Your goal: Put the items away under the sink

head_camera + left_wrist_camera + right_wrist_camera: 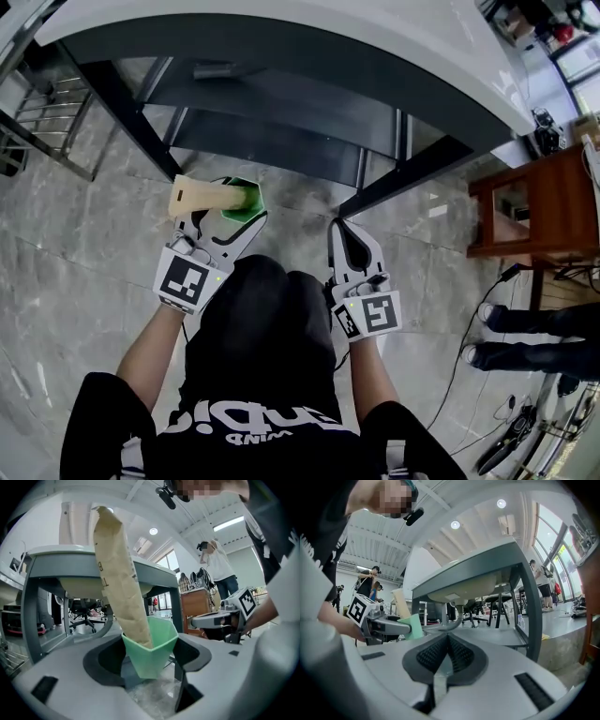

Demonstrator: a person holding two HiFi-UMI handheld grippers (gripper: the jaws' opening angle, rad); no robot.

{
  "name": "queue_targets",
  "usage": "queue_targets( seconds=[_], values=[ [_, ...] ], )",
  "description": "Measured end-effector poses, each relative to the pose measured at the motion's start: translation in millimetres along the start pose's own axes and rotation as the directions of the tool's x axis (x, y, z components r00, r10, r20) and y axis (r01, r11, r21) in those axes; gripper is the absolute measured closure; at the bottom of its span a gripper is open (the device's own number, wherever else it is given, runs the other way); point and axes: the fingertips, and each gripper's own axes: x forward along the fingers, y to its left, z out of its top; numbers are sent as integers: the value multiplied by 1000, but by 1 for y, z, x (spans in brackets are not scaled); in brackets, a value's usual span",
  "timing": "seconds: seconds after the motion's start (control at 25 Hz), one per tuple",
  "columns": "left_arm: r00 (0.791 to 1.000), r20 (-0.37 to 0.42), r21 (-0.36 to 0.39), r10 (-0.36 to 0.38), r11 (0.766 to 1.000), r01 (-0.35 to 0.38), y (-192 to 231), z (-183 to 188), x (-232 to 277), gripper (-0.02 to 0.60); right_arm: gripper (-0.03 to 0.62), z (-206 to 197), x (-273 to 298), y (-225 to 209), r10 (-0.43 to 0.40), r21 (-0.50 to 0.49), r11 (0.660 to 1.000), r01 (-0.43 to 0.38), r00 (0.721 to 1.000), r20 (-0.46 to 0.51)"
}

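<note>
- Our left tool (150, 660) is clamped on a green cup (152, 644). Its jaws stand wide and press the cup's sides, and the cup is carried clear of the floor (75, 234).
- A tall tan paper bag (119, 573) stands in the cup and leans toward the upper left of the left gripper view.
- In the head view, cup and bag sit just left of centre, in front of the sink (281, 28) and not yet under it.
- Our right tool (447, 644) is closed with its 2 ribbed pads together and nothing between them. In the head view it is at the centre right, beside the cup but apart from it.
- The dark shelf (272, 142) under the sink fills the upper centre of the head view. We see no items on the part that shows.
- We judge the task to be at an early stage: 1 load, the cup with its bag, is in hand but not yet stowed.
- What is left, as we read it, is to bring the cup in under the sink's edge, set it upright on the shelf and let go.
- The bag rises well above the cup's rim, so it could catch on the sink's edge or tip the cup as it goes in.
</note>
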Motion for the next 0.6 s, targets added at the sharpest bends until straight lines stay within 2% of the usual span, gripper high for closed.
queue_targets(
  seconds=[0.2, 0.6],
  values=[
    [1000, 14, 29, -24, 999, 23, -5, -10, 7, 253, 577, -11, -2, 1, -1, -23, 1000, 2, 1000, 11],
    [999, 11, 28, -50, 998, 50, -1, -15, 37, 253, 577, -15, -7, 13, 21, -14, 1000, -21, 1000, 10]
  ],
)
